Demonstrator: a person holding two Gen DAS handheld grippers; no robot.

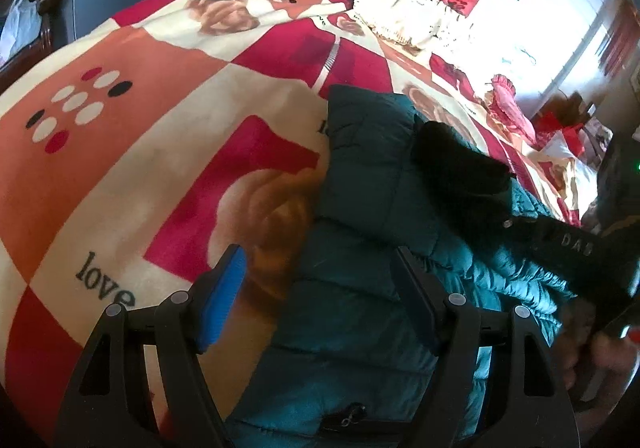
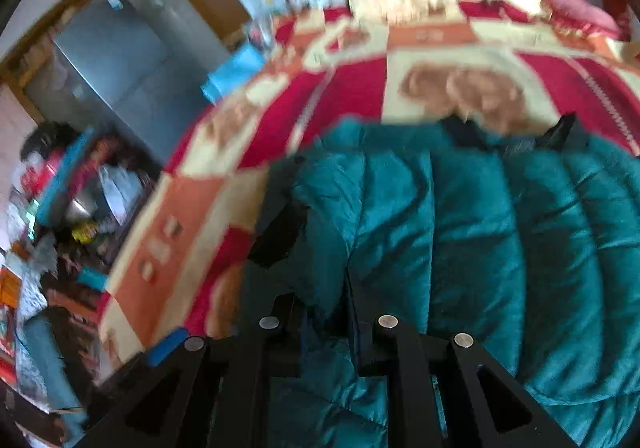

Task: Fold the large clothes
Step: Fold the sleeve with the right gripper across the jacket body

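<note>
A teal quilted puffer jacket (image 1: pixel 368 208) lies on a bed with a red, orange and cream blanket (image 1: pixel 132 152). My left gripper (image 1: pixel 320 276) is open just above the jacket's left edge, its blue pad (image 1: pixel 224 296) over the blanket. The right gripper's black body shows at the right of the left wrist view (image 1: pixel 560 240), over the jacket. In the right wrist view the jacket (image 2: pixel 500 228) fills the lower right. My right gripper (image 2: pixel 326 312) is shut on a fold of the teal jacket fabric. The view is blurred.
A cream fringed pillow (image 1: pixel 404 12) and a pink ruffled cushion (image 1: pixel 508 104) lie at the bed's head. A grey cabinet (image 2: pixel 120 60) and cluttered shelves (image 2: pixel 60 208) stand left of the bed. A blue box (image 2: pixel 236 72) sits by the bed corner.
</note>
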